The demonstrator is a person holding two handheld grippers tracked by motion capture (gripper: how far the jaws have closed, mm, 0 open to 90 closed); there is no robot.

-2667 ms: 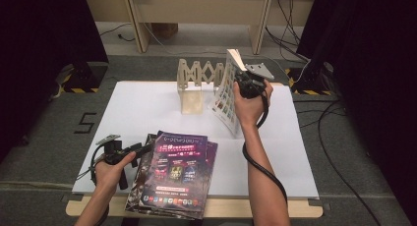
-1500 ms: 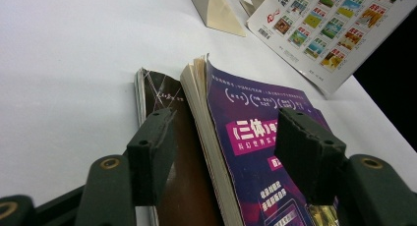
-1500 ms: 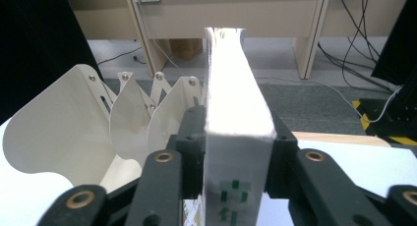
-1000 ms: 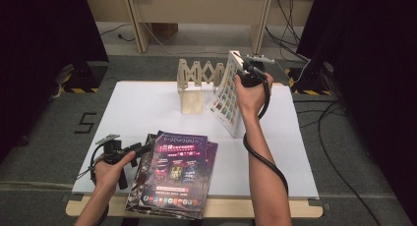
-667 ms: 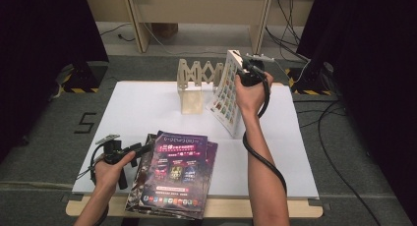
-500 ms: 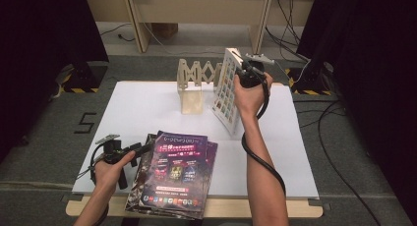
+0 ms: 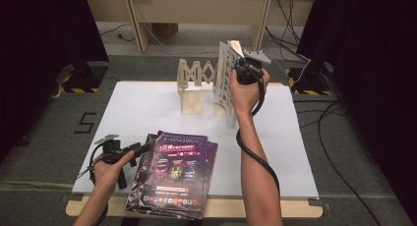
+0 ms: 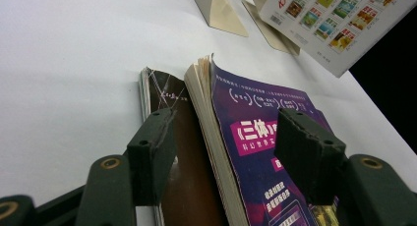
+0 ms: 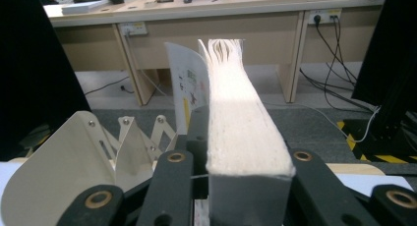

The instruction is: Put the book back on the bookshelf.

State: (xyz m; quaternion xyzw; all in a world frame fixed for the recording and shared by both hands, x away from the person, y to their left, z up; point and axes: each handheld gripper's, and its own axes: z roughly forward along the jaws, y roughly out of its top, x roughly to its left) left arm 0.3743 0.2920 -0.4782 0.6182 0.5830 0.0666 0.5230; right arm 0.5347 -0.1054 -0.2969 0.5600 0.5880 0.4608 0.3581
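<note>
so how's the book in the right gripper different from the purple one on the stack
The white-covered book stands upright by the rack, clamped in the right gripper. The purple book lies flat on top of the stack, unheld, between the left gripper's open jaws. Both are thick softcovers.

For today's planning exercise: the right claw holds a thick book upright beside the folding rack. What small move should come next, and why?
Probably ease the book leftward and down into the rack: the right claw grips it upright just beside the rack's end panel, its bottom near the table.
</note>
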